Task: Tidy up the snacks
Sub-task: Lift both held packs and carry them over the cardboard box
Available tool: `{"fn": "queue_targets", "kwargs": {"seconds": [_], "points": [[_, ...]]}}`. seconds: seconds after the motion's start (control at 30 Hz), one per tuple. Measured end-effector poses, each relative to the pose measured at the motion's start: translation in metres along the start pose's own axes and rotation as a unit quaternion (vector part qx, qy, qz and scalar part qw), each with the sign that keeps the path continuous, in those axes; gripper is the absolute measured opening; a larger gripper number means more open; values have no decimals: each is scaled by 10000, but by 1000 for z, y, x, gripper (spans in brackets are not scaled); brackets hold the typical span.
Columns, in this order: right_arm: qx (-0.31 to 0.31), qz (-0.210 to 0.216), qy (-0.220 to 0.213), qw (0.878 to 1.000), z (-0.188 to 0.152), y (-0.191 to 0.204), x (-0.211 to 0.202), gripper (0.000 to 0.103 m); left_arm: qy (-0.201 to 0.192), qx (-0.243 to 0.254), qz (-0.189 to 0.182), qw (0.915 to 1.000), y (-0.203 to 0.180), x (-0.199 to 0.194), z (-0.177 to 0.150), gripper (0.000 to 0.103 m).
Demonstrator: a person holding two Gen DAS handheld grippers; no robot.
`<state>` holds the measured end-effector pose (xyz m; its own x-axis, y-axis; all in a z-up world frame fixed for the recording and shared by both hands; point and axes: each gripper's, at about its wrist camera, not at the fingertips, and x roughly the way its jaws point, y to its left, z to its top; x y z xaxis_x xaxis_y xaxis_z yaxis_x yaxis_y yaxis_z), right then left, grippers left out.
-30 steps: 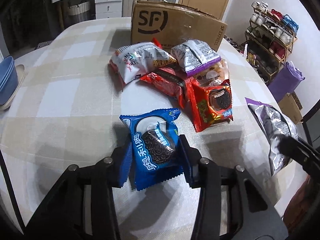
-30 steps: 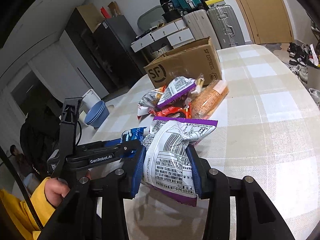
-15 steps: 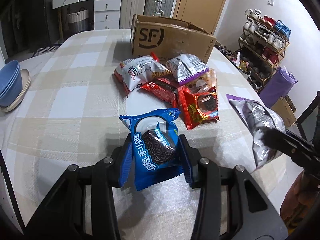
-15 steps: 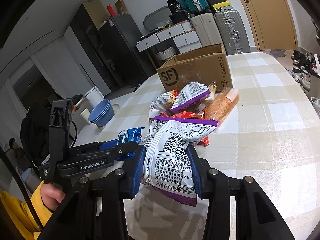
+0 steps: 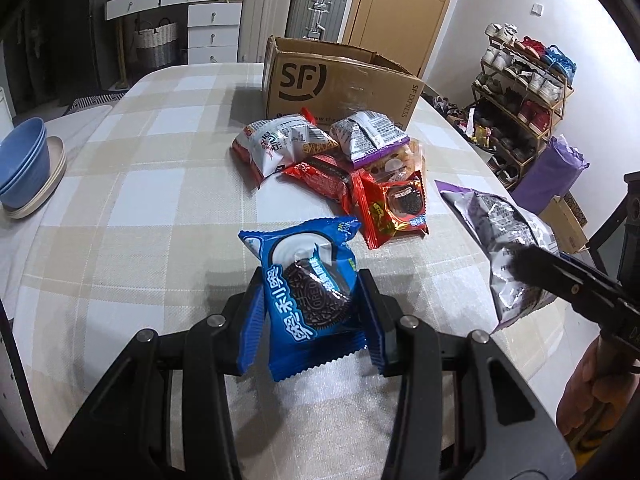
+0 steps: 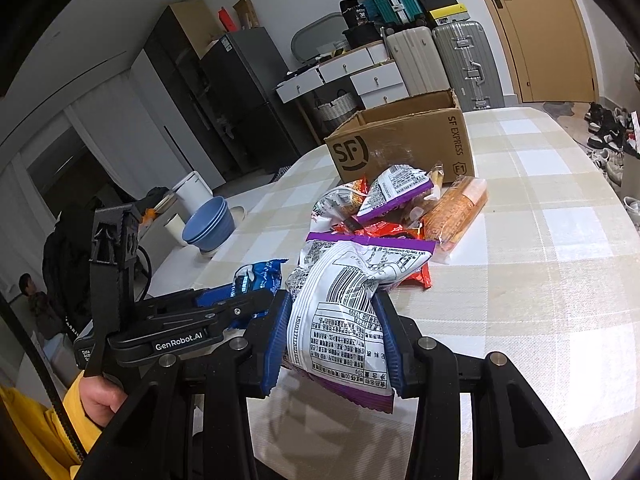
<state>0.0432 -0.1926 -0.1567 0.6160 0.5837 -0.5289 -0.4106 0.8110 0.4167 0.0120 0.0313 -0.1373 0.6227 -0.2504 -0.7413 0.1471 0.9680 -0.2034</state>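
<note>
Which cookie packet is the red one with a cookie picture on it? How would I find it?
Start at the big brown cardboard box with the SF logo at the far side of the checked table. A heap of snacks lies just in front of it, and at the heap's near edge is the red cookie packet. It is the only red one picturing a dark round cookie; the red packet beside it shows none.

left gripper (image 5: pixel 312 304): fingers clamped | right gripper (image 6: pixel 334 340): fingers clamped, raised

Checked table (image 5: pixel 132 184), snack pile (image 5: pixel 340 160), cardboard box (image 5: pixel 340 80)
</note>
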Motion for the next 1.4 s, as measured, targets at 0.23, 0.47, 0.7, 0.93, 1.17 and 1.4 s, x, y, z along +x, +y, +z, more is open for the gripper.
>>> {"fn": "queue_targets", "kwargs": {"seconds": [0.23, 0.47, 0.7, 0.93, 1.17, 1.4], "points": [[0, -5, -3, 10000, -1, 1, 0, 42, -1, -2, -3, 10000, 0, 0, 0, 40], [5, -5, -52, 10000, 2, 0, -3, 42, -9, 18, -35, 10000, 0, -4, 1, 40], [-139, 12, -221, 9997, 25, 0, -9, 42, -102, 10, -256, 9996, 0, -11, 28, 40], [-213, 91, -471, 9986, 74, -6, -10, 42, -443, 154, -318, 9984, -2, -22, 87, 40], [-354, 117, -675, 9970, 142, -15, 0, 42, -726, 323, -138, 9967, -4, -16, 164, 40], [-376, 35, -643, 9972, 207, -30, 34, 42, -731, 536, 45, 9959, -15, 18, 244, 40]]}}
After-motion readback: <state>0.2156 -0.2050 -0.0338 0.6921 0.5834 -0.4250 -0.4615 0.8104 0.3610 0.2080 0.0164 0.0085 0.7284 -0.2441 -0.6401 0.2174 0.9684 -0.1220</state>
